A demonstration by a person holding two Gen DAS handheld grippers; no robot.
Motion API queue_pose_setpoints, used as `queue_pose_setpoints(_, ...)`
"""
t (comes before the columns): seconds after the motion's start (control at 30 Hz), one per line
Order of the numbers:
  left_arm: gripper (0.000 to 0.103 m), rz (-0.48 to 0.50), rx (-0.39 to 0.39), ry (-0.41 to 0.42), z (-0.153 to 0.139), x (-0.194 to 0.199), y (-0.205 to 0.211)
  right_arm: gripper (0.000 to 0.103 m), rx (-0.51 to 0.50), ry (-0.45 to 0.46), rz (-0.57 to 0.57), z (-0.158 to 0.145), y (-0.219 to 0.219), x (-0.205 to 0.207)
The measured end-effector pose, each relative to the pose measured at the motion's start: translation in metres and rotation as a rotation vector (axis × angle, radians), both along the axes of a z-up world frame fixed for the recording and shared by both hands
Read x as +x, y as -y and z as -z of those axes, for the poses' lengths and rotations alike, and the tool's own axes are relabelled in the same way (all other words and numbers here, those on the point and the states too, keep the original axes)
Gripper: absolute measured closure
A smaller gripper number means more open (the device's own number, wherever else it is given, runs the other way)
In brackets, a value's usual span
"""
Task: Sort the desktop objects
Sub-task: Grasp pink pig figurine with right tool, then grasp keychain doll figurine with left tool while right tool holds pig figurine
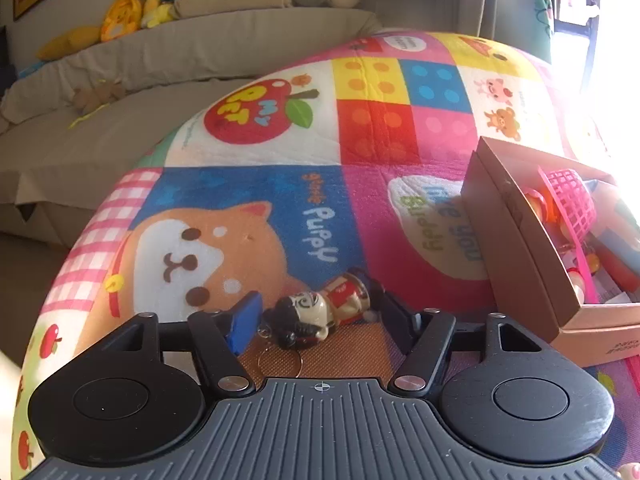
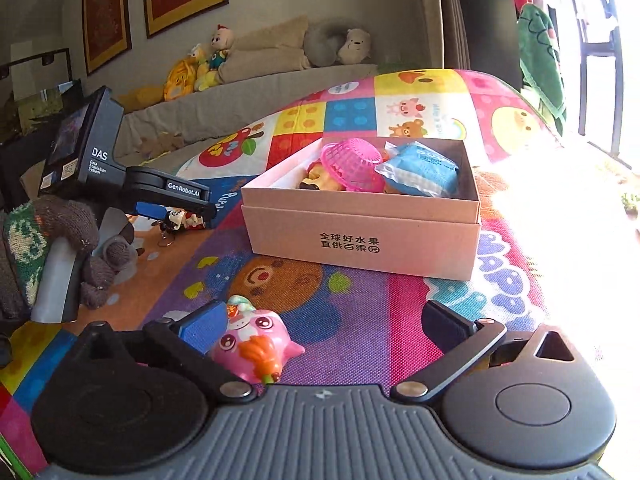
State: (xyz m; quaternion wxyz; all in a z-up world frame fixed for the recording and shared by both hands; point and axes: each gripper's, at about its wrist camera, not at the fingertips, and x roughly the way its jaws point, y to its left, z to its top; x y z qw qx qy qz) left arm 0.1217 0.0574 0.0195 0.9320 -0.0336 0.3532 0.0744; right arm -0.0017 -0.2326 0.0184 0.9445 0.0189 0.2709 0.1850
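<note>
A small figurine keychain [image 1: 308, 312] with a black-and-white face and red robe lies on the colourful play mat [image 1: 360, 140]. My left gripper [image 1: 319, 314] has it between its fingers, and the pads touch both ends. The right wrist view shows that same left gripper [image 2: 178, 212] down on the figurine [image 2: 182, 218]. My right gripper [image 2: 324, 324] stands wide open over the mat, and a pink cartoon toy [image 2: 252, 348] lies inside it against the left blue pad [image 2: 204, 326], away from the right one. Just beyond stands an open cardboard box [image 2: 360, 240].
The box [image 1: 520, 248] holds a pink mesh basket [image 2: 352, 164], a blue packet [image 2: 420, 168] and small toys. A hand in a knitted glove [image 2: 60, 240] holds the left gripper. A sofa [image 1: 200, 48] with plush toys runs behind the mat. Glare washes out the right side.
</note>
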Motion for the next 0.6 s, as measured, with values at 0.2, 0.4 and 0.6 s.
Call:
queue_pose_setpoints(0.2, 0.065, 0.069, 0.051, -0.031, 0.005, -0.025, -0.002, 0.000, 0.013, 0.014, 0.024, 0.001, 0.001, -0.002)
queue_pose_setpoints(0.4, 0.064, 0.124, 0.020, -0.051, 0.001, -0.054, 0.000, 0.000, 0.040, 0.014, 0.047, 0.001, 0.004, -0.003)
queue_pose_setpoints(0.6, 0.045, 0.135, 0.005, -0.041, -0.002, -0.063, 0.005, 0.000, 0.044, 0.020, 0.052, 0.002, 0.005, -0.005)
